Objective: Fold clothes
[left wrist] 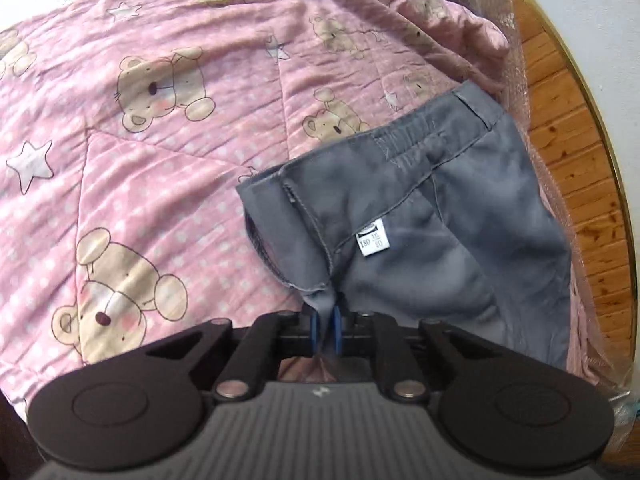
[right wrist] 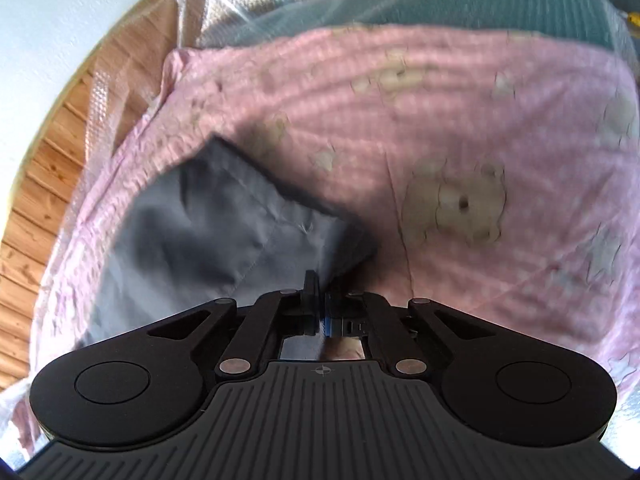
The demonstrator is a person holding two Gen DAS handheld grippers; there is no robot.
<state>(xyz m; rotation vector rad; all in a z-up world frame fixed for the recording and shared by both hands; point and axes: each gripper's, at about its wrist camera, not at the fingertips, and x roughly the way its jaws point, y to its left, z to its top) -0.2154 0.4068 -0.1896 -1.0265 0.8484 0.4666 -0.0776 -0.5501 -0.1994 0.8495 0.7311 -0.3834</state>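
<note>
Grey trousers [left wrist: 420, 216] lie on a pink quilt with a bear print [left wrist: 160, 120], waistband and white size label facing up. My left gripper [left wrist: 326, 320] is shut on the trousers' fabric at the near edge of the waist opening. In the right wrist view, which is blurred, the grey trousers [right wrist: 208, 232] lie left of centre on the quilt [right wrist: 460, 140]. My right gripper [right wrist: 322, 308] is shut on an edge of the grey fabric.
The quilt covers a bed. A wooden floor [left wrist: 568, 152] and a white wall [left wrist: 600, 20] lie to the right in the left view. Clear bubble wrap [right wrist: 224, 8] and a teal surface [right wrist: 440, 4] lie beyond the quilt.
</note>
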